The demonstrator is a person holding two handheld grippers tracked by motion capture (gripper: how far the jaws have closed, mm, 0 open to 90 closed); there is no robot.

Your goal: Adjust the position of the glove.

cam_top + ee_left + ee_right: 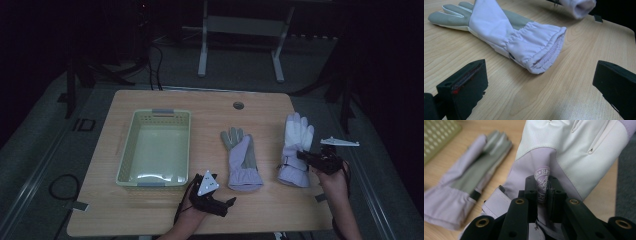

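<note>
Right hand-held gripper (542, 188): jaws pressed together on a pinched fold of fabric near the cuff end of the right glove (579, 152), with a patterned purple patch caught between the pads. In the high view this hand-held gripper (306, 156) sits at the right edge of the bench (210, 107), over the lower half of that glove (296, 150), whose fingers point away from the person. The left gripper view shows the glove's cuff (580, 7) raised off the wood. Left hand-held gripper (226, 206): jaws spread wide, nothing between them, held near the front edge of the bench. The left glove (506, 30) lies flat just beyond these jaws, cuff opening nearest to them, apart from both pads. In the high view this glove (241, 160) lies between the right glove and a pale green basket (131, 150), which stands on the left part of the bench, beside the left hand-held gripper.
</note>
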